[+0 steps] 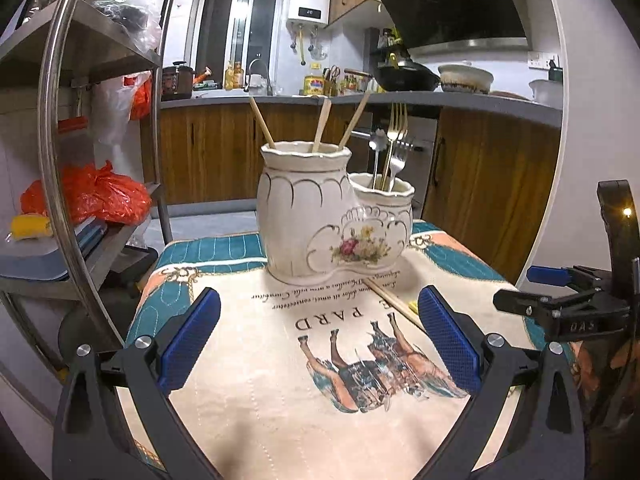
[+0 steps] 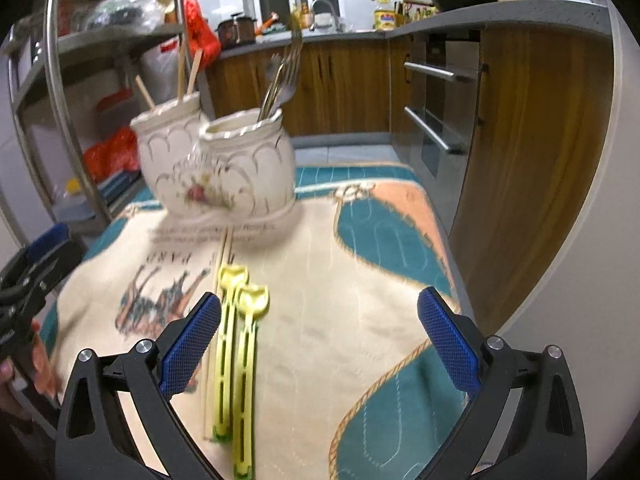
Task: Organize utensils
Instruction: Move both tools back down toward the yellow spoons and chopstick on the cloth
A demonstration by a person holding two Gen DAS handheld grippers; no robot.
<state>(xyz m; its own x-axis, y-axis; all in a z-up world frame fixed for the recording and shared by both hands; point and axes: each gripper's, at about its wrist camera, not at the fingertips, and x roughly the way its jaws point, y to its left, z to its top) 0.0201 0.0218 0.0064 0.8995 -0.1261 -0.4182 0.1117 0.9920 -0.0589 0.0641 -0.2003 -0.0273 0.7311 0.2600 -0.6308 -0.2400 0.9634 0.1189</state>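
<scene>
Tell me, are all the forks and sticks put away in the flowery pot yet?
Partly. Three chopsticks stand in the taller cup of the ceramic holder, and forks stand in the shorter cup. Nothing is in hand: the left gripper and right gripper are both open and empty. Still left on the tablecloth: two yellow spoons and loose chopsticks.

Glossy glazed cream ceramic double utensil holder with gilt trim. Matt printed woven cloth covering the desk. Smooth yellow plastic spoons; polished metal forks.
</scene>
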